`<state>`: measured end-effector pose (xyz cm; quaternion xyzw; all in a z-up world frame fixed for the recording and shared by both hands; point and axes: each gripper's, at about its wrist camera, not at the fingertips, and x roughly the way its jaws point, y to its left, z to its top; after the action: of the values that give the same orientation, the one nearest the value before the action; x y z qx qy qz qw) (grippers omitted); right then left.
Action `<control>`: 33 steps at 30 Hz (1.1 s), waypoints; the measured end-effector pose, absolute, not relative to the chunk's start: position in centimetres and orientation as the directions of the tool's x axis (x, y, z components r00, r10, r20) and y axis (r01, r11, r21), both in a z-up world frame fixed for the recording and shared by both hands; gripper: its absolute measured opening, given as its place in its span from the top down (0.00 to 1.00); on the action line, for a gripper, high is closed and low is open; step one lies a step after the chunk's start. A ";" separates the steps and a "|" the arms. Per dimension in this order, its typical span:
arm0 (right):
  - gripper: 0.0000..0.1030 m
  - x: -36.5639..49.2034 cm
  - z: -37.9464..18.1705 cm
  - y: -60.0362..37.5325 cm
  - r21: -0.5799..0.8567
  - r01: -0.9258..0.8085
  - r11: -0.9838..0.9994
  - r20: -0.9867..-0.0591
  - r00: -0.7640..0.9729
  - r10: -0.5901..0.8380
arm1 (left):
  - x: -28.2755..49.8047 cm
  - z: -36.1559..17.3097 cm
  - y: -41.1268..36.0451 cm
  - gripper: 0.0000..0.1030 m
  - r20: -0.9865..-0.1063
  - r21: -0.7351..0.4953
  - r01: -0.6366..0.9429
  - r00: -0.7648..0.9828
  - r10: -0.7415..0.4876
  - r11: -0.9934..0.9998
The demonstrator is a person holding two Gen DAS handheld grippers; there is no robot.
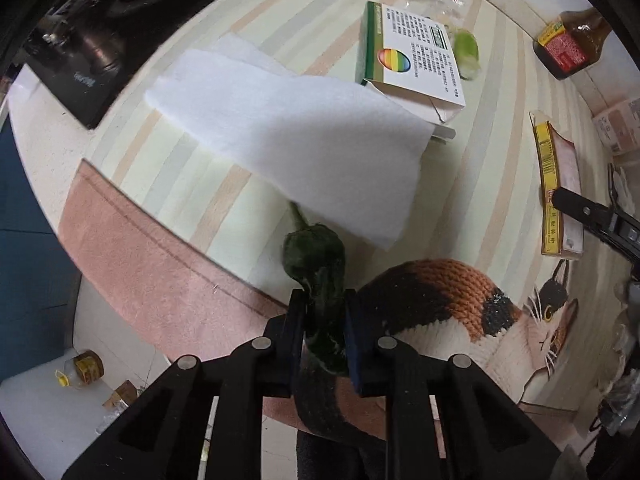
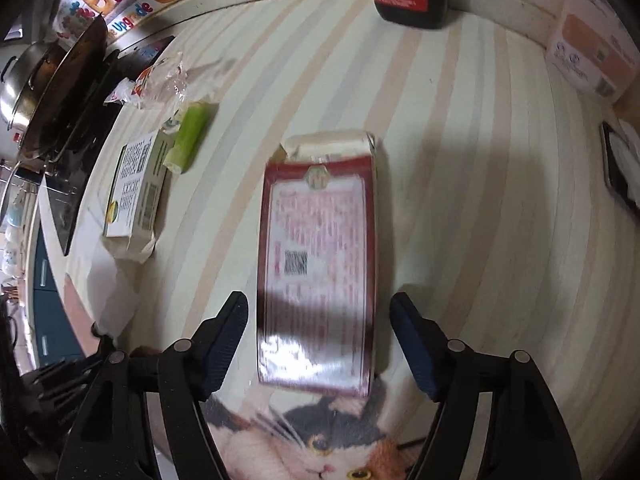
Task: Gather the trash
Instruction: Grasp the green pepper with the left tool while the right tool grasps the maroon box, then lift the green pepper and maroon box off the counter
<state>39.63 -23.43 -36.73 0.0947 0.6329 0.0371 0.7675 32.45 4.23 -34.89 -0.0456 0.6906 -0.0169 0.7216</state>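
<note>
Left gripper [image 1: 325,322]: your jaws are nearly closed and pinch the dark green pepper [image 1: 314,264], which sticks out past the tips toward 12 o'clock in the left wrist view.
Pepper handling: it looks soft, wrinkled and light; hold the thick body, not the thin stem, and squeeze gently so it does not slip or split.
Right gripper [image 2: 320,344]: your jaws stand wide, one on each side of the red carton [image 2: 318,256], with a gap between each pad and the carton; nothing is held.
Carton position: it lies flat on the striped mat [image 2: 460,200], long axis running from 6 to 12 o'clock, torn flap at the far end.
Carton handling: thin card, probably empty and light, glossy and easy to crush; close across its narrow width near the closer end.
Other trash: the green box [image 2: 136,192] and the pale green stalk [image 2: 188,140] sit at about 10 o'clock in the right wrist view.
</note>
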 end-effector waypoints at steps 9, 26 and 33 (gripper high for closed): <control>0.41 37.5 -36.5 -21.1 0.027 -0.037 0.999 -0.967 0.252 0.035 | 27.8 -33.0 2.0 0.86 -0.991 -0.073 -0.144 0.121 -0.056 0.987; 0.42 34.8 -29.8 -19.0 0.281 -0.054 0.958 -0.910 0.303 0.284 | 27.4 -25.5 1.5 0.86 -0.909 -0.339 -0.128 0.302 -0.288 0.932; 0.42 34.8 -27.4 -18.6 0.350 -0.047 0.936 -0.873 0.345 0.344 | 29.6 -22.8 3.4 0.86 -0.881 -0.383 -0.110 0.341 -0.328 0.917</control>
<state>34.80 -18.63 -27.42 0.1327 0.5595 0.1208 0.8092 29.58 3.44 -22.78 -0.1920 0.5701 -0.0682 0.7959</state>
